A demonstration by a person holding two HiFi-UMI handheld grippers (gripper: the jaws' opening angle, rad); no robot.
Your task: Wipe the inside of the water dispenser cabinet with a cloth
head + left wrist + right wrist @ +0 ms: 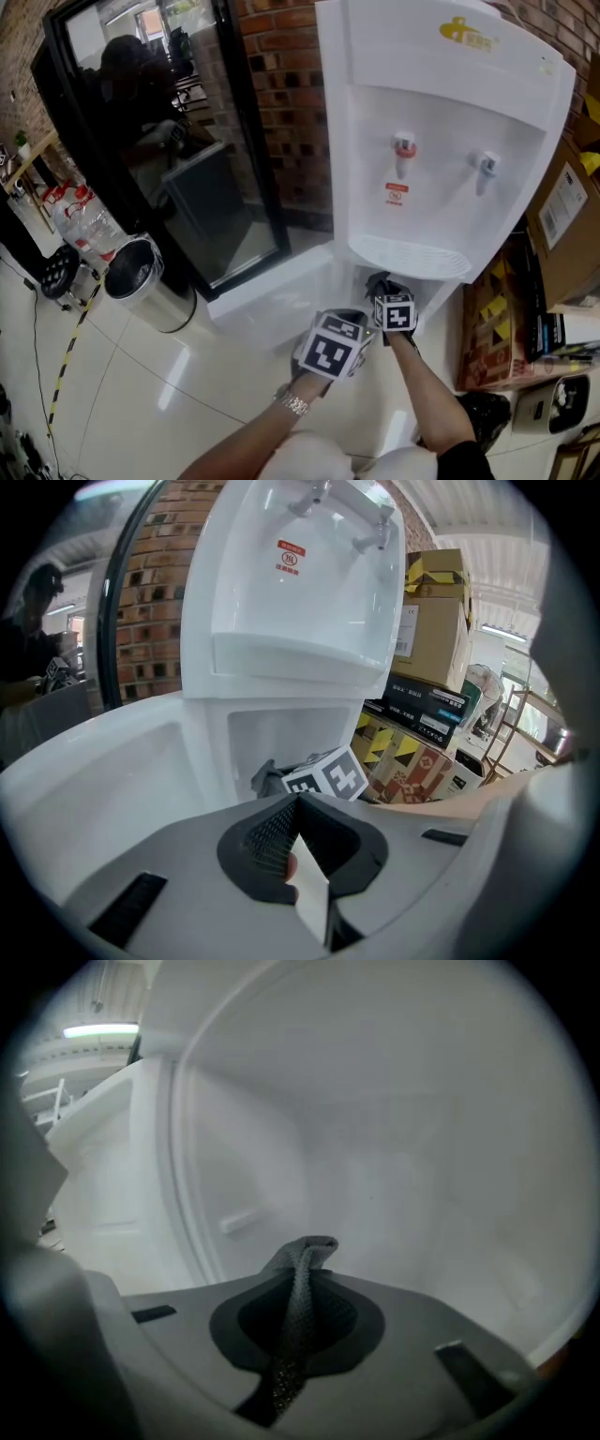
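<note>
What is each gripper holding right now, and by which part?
The right gripper grips the gray cloth by a bunched fold, a bit poking past the jaws. The left gripper is shut on nothing.

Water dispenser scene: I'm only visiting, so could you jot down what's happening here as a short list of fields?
Appliance: white water dispenser, lower door open
Right gripper: shut on a grey cloth, inside the cabinet
Left gripper: shut, empty, outside the cabinet
Nearby: metal bin on the left, cardboard boxes on the right
</note>
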